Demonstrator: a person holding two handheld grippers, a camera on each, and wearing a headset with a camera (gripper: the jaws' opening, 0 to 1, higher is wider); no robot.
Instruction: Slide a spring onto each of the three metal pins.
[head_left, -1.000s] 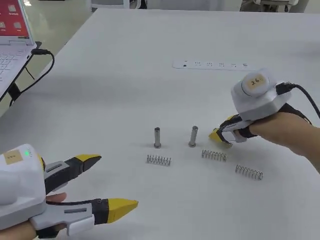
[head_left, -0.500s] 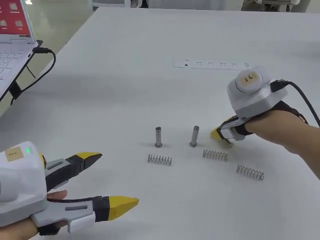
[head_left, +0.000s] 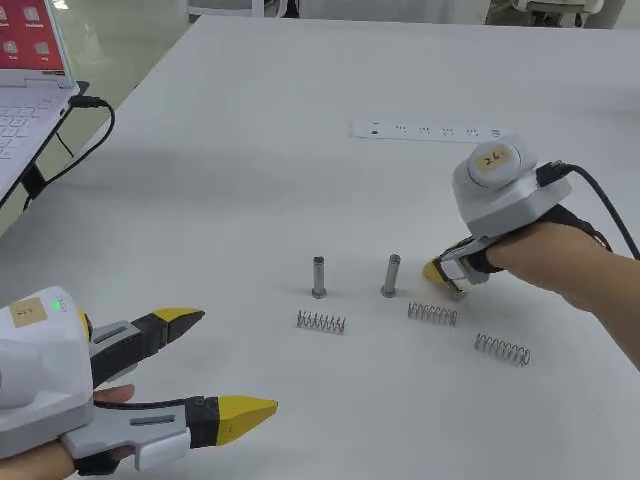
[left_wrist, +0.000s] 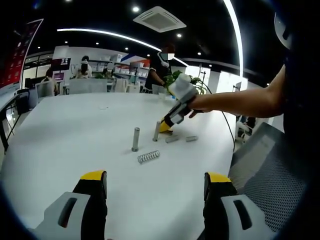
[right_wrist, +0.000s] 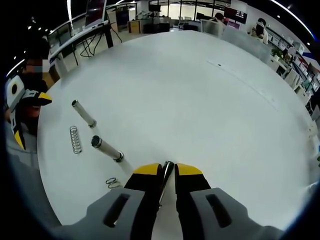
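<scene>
Two metal pins stand upright on the white table, one (head_left: 318, 277) to the left of the other (head_left: 390, 275). My right gripper (head_left: 446, 277) is shut on the third pin (right_wrist: 167, 171) and holds it low at the table, just right of the standing pair. Three springs lie flat in front: the left spring (head_left: 320, 322), the middle spring (head_left: 432, 314) and the right spring (head_left: 501, 349). My left gripper (head_left: 222, 363) hovers open and empty at the near left, pointing toward the pins (left_wrist: 135, 139).
A white power strip (head_left: 425, 131) lies further back on the table. A laptop (head_left: 28, 70) with a black cable (head_left: 95, 125) sits at the far left edge. Other people and desks show in the room's background.
The right gripper's body has tipped slightly to the left above its pin. The left gripper, standing pins and springs have not moved.
</scene>
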